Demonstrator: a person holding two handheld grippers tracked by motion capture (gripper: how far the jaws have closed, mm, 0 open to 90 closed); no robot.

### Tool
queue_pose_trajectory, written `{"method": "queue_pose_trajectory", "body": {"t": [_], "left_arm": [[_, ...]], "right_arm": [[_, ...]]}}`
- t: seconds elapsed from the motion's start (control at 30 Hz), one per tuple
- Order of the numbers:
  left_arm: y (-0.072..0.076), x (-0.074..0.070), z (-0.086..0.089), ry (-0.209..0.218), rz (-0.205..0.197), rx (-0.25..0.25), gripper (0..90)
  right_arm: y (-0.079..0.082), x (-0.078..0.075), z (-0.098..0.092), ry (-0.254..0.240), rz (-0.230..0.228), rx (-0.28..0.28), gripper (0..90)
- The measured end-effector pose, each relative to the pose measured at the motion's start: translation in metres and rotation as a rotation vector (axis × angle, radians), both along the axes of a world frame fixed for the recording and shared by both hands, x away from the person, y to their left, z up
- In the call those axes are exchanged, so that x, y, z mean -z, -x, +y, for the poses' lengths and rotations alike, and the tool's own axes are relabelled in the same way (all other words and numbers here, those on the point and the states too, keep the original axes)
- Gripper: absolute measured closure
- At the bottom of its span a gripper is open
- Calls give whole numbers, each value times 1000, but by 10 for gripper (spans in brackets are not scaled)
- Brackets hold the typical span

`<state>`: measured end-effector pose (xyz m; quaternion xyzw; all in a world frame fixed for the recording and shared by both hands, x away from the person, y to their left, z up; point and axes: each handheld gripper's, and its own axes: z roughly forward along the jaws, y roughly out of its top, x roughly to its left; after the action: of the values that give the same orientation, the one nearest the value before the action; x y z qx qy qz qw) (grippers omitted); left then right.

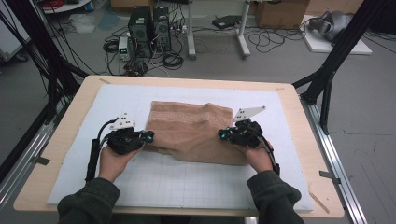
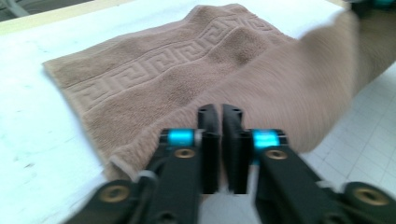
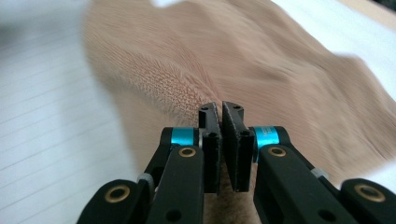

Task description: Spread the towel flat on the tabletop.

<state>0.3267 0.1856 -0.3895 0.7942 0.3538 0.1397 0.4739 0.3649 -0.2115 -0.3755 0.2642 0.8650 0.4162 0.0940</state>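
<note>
A tan towel (image 1: pixel 191 130) with a woven key-pattern band lies folded on the white gridded mat (image 1: pixel 187 182). My left gripper (image 1: pixel 150 136) pinches the towel's left near corner, its jaws shut on the cloth (image 2: pixel 187 88). At the towel's right side my right gripper (image 1: pixel 222 135) is shut on the towel (image 3: pixel 224 70), and that edge is raised off the mat. In the left gripper view, the towel's far side lifts toward the right gripper at the upper right. A hand holds each gripper from the near side.
The mat covers a wooden table (image 1: pixel 60 140) with metal rails along both sides. Black frame legs (image 1: pixel 327 74) stand at the back corners. On the floor behind are computer towers (image 1: pixel 149 28), cables and cardboard boxes.
</note>
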Motion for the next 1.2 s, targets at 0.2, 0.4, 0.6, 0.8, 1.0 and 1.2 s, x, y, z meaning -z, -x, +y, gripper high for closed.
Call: {"method": "queue_pose_trajectory", "body": {"t": [0.2, 0.4, 0.6, 0.8, 1.0, 1.2], "left_arm": [[-2, 8, -7, -56, 15, 12, 568], [-3, 11, -11, -61, 33, 27, 574], [2, 16, -26, -85, 50, 106, 695], [-8, 32, -44, -170, 88, 104, 594], [-15, 37, -46, -164, 94, 88, 787], [-7, 25, -40, -142, 61, 98, 855]], "right_arm": [[-28, 36, -7, 54, 130, 76, 857], [-16, 28, -7, 53, 77, 84, 745], [7, 13, -11, 18, 9, 26, 656], [31, 12, -16, -8, -16, -12, 587], [43, 26, -14, 36, 13, -65, 517], [28, 45, -7, 73, 47, -34, 721]]}}
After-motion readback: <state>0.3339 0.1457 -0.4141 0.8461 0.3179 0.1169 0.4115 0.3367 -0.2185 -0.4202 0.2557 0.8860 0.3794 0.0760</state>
